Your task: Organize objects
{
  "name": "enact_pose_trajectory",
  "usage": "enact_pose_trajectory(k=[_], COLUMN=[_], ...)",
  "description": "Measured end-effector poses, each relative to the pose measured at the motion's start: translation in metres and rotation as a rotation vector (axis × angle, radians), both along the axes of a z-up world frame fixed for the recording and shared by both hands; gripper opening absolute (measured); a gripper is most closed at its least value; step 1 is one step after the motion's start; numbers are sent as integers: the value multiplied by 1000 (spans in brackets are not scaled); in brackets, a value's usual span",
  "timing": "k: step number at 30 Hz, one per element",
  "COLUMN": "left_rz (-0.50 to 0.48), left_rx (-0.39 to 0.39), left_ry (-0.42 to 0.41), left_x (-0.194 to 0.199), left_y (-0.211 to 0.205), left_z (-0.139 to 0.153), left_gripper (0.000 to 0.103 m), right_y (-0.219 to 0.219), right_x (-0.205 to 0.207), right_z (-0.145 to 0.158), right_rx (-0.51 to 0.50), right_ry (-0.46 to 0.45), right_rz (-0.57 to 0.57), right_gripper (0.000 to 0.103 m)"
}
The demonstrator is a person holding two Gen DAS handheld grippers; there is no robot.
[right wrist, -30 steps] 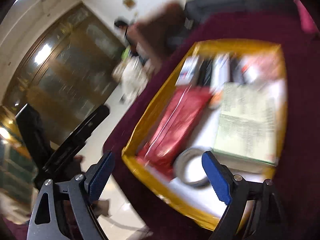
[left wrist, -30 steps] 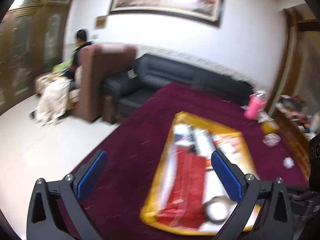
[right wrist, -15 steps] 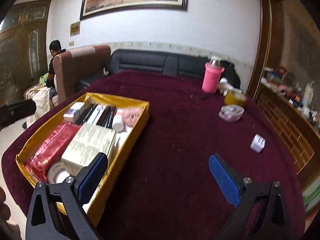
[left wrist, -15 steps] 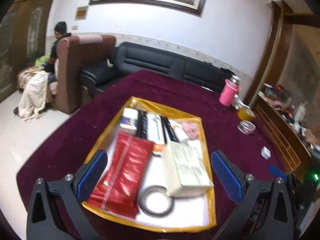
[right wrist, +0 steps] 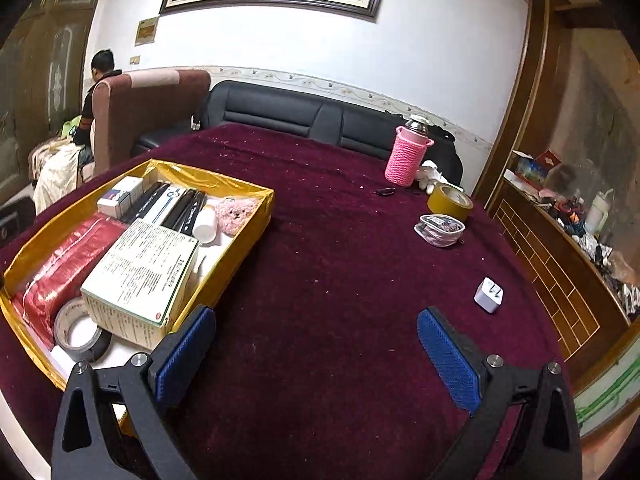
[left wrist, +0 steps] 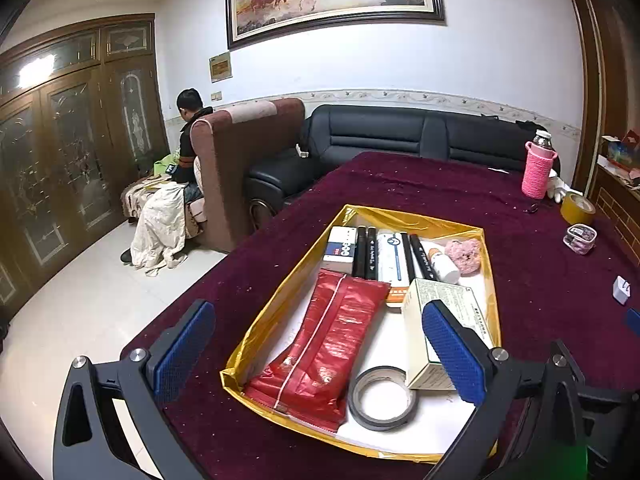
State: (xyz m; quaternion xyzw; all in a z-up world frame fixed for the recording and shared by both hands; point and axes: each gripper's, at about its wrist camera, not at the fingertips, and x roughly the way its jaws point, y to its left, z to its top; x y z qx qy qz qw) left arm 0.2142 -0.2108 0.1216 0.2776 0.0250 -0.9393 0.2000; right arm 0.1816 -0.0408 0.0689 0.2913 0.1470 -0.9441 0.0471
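On the plush maroon tablecloth [right wrist: 328, 264] sat a shallow rectangular tray lined with glossy gold foil [left wrist: 288, 292]. Across it, from left to right, lay a crinkled red plastic pouch [left wrist: 328, 352], a flat ring of grey tape [left wrist: 382, 398] and a printed cardboard box [left wrist: 444, 320], with slim black pens [left wrist: 366, 252] and a fuzzy pink toy [left wrist: 464, 254] at the far end. The left gripper [left wrist: 320, 356] hovered over the tray, its ribbed blue pads wide apart and empty. The right gripper [right wrist: 316, 354] had just been opening; its jaws stood wide with only cloth between them. Farther right rested a small white plug cube [right wrist: 489, 295], a clear pouch [right wrist: 439, 230], a yellow tape roll [right wrist: 450, 201] and a pink knitted bottle sleeve [right wrist: 408, 156].
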Motion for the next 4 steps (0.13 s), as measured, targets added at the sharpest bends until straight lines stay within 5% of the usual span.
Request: enact_pose_trajectory(k=[4], left_rz=[5], left_rx=[28], left_ry=[-17], left_x=[-2], left_y=[-8], left_z=[-4], left_gripper=[103], right_y=[-8], right_x=[1], right_z=[-1], right_rx=[10], right_ry=[-5], right_rz=[14], right_gripper=[103])
